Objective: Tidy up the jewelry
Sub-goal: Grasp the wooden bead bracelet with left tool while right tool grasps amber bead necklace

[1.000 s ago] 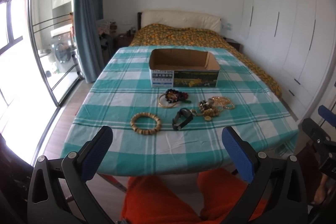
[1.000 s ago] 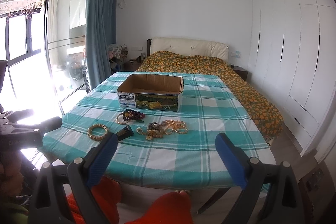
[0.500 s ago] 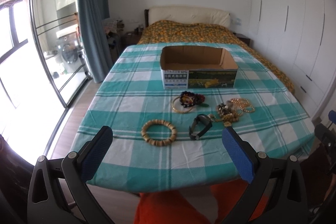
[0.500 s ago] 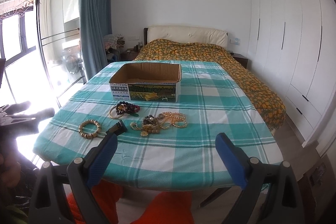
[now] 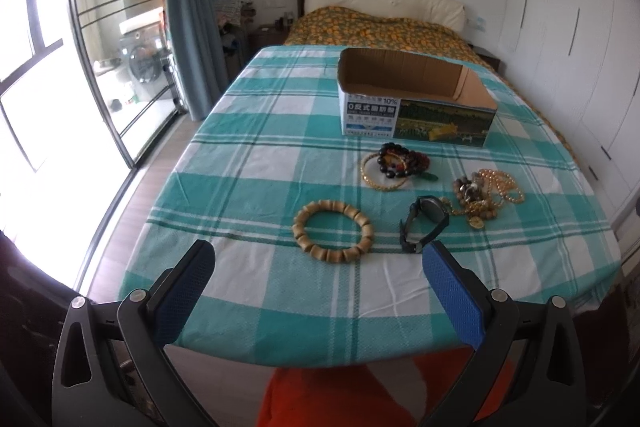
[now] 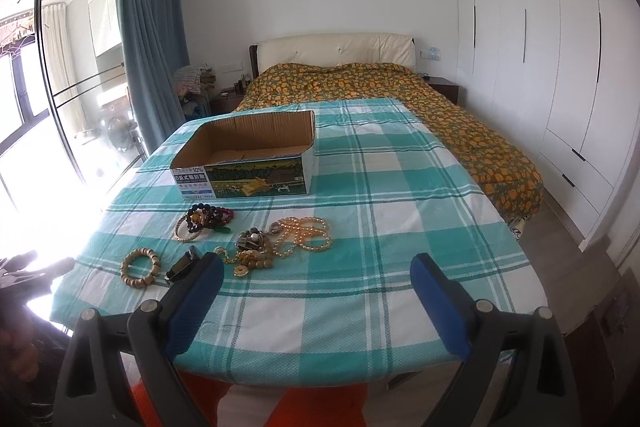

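Both claws are spread wide and empty at the near edge of the table: the left gripper [image 5: 318, 269] faces the wooden bead bracelet [image 5: 333, 229], the right gripper [image 6: 316, 281] the tangle of gold chains and pearls [image 6: 280, 241]. All the jewelry lies on the checked tablecloth [image 5: 256, 163] in front of the open cardboard box [image 5: 412, 99], the black watch [image 5: 425, 223] nearest, the dark bead bracelets [image 5: 394, 165] just before the box; nothing is inside it yet, so sorting has probably not begun
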Demonstrator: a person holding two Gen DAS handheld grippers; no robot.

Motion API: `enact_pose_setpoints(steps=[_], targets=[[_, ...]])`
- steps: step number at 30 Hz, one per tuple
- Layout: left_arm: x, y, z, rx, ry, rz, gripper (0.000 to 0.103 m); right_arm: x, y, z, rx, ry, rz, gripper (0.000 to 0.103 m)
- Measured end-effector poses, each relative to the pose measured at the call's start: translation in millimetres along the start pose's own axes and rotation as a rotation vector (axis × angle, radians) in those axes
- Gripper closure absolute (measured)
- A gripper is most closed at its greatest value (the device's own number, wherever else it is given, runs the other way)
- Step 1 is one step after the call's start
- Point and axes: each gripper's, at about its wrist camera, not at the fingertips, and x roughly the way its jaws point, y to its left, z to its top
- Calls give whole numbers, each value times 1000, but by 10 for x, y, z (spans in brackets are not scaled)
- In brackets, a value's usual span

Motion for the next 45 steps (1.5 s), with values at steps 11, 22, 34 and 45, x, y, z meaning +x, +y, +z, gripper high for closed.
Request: enact_pose_setpoints(steps=[11, 22, 34, 45], targets=[[390, 52, -8, 12, 78, 26, 0, 684, -143, -91, -63, 107, -7, 7], [1309, 223, -3, -34, 197, 62, 1, 2049, -179, -53, -106, 249, 122, 7], [1662, 264, -79, -32, 239, 102, 0, 2704, 205, 31, -250, 289, 100, 10], [1521, 237, -130, -24, 272, 35, 34, 2533, 76, 74, -191, 280, 100, 95]])
